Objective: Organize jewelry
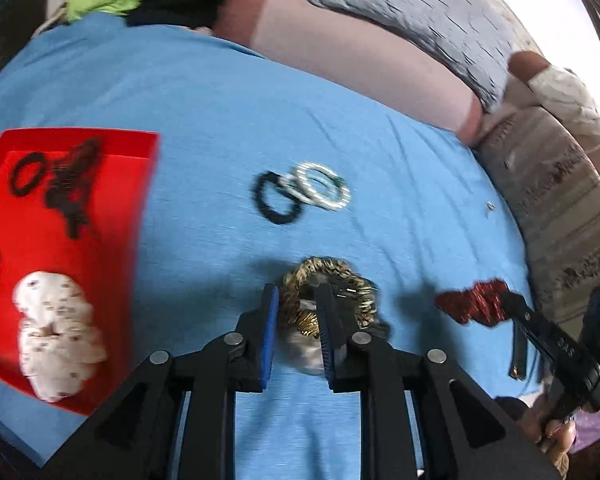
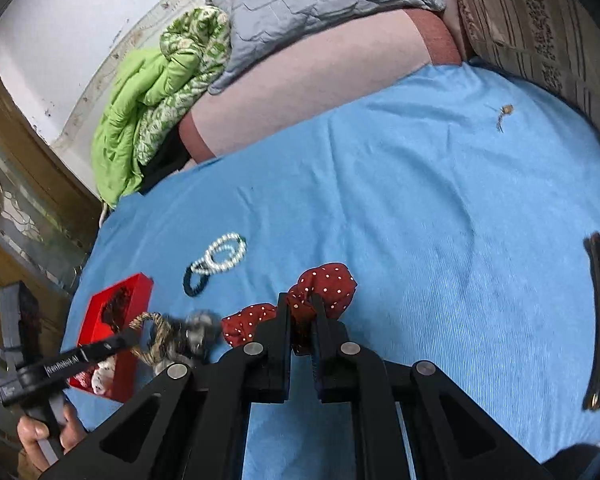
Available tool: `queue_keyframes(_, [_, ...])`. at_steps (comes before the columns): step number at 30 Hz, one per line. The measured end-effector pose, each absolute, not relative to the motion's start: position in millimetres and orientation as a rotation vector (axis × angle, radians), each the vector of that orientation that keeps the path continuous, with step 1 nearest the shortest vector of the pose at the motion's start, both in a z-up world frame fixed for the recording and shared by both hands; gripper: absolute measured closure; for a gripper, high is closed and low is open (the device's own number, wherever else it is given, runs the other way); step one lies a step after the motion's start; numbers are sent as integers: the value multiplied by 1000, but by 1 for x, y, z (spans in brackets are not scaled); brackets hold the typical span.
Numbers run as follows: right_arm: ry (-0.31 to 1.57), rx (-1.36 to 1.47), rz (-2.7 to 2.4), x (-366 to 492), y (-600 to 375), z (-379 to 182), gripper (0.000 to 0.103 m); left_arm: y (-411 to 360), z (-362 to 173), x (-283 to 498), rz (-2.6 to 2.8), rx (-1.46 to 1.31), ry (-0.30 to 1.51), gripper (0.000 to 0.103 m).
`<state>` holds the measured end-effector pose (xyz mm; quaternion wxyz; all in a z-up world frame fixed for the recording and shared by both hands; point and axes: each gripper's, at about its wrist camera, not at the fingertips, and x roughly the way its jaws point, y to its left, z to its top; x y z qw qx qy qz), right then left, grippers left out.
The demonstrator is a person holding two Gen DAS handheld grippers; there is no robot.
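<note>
Jewelry and hair ties lie partly sorted on the bed's blue sheet (image 2: 380, 200). Toward its left edge, the red tray (image 1: 4, 216) already holds black ties and a white scrunchie (image 1: 56, 332). The left tool (image 1: 298, 320) clamps a gold-brown scrunchie (image 1: 332, 280); the right tool (image 2: 302, 320) is closed on a red dotted scrunchie (image 2: 328, 284). Mid-bed, a black tie (image 1: 276, 200) and pearl bracelets (image 1: 320, 186) wait, as does a small trinket (image 2: 504, 114) near the far right corner. Roughly half looks done.
</note>
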<state>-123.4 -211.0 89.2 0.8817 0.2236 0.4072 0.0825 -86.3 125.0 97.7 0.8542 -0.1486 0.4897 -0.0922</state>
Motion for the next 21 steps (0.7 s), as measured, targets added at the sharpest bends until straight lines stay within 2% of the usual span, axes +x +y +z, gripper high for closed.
queue_keyframes(5, [871,472,170,-129,-210,81,93,145,91,-87,-143,-353,1038,83])
queue_keyframes(9, [886,485,174,-132,-211,75,93,150,86,-87,-137,-353,1045,72])
queue_keyframes(15, [902,496,187,-135,-210,67,93,140,81,-103,-178,-242,1039,70])
queue_keyframes(19, [917,507,198,-135,-209,61,93,143,73,-113,-229,-298,1048,57])
queue_keyframes(21, [924,508,202,-136,-208,58,93,142,71,-116,-255,-324,1045,56])
